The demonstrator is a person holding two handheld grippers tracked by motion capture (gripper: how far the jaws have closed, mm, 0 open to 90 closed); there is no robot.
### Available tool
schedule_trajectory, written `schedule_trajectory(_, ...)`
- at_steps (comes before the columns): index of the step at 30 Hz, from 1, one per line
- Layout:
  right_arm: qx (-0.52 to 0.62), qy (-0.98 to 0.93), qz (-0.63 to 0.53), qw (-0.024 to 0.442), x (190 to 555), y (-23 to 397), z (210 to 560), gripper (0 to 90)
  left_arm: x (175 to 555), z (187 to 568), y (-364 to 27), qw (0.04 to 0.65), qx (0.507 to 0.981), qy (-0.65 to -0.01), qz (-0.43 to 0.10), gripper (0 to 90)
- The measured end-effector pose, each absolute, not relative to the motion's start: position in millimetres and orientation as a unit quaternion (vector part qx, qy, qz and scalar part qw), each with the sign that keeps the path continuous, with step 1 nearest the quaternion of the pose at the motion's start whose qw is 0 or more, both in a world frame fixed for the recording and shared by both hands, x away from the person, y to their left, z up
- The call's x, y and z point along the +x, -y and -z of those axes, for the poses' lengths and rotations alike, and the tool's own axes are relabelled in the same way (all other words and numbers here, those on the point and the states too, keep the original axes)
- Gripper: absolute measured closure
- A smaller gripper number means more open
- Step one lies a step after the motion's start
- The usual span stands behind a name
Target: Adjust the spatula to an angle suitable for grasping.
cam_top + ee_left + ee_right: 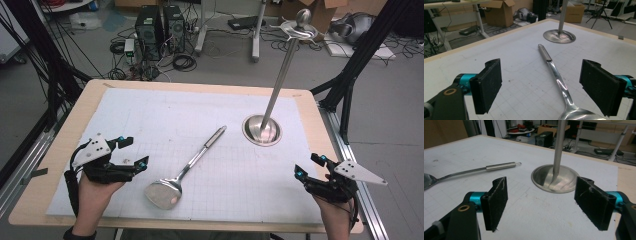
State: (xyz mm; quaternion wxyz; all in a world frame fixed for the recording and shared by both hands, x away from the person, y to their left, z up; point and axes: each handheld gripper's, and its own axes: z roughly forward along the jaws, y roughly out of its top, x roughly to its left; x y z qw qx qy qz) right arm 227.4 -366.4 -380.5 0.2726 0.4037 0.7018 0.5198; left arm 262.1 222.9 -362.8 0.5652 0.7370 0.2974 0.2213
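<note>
High view, left to right: the left gripper [129,152] rests on the table [60,145] with jaws spread wide and empty, the ladle [186,167] lies flat on the mat [150,115] just beside it, and the stand [274,100] rises further right. The right gripper [310,166] waits at the right edge, equally wide and empty. Nothing looks started: the ladle is yet to be grasped and likely hung on the stand.

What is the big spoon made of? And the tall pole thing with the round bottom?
The big spoon looks like polished steel: its bowl is mirror-bright, and its handle end looks duller, maybe brushed. The stand seems to be metal too, silver and shiny, with light streaks on its round base. The look alone can't tell which metal exactly.
</note>
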Motion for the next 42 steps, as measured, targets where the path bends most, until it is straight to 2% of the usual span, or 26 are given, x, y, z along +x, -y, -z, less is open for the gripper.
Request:
schedule_trajectory(14,0.405,-0.699,-0.526,0.266,230.5,366.3,381.2,15.8,264.6,360.8,-222.6,0.562,0.741,-0.302,-0.209,16.7)
schedule_trajectory(29,0.394,-0.704,-0.53,0.263,232.5,361.4,380.8,15.3,274.6,344.2,-193.3,0.54,0.766,-0.279,-0.207,15.5)
schedule_trajectory(42,0.397,-0.697,-0.537,0.261,234.0,365.2,382.4,15.3,288.6,353.6,-168.8,0.517,0.782,-0.287,-0.198,15.6)
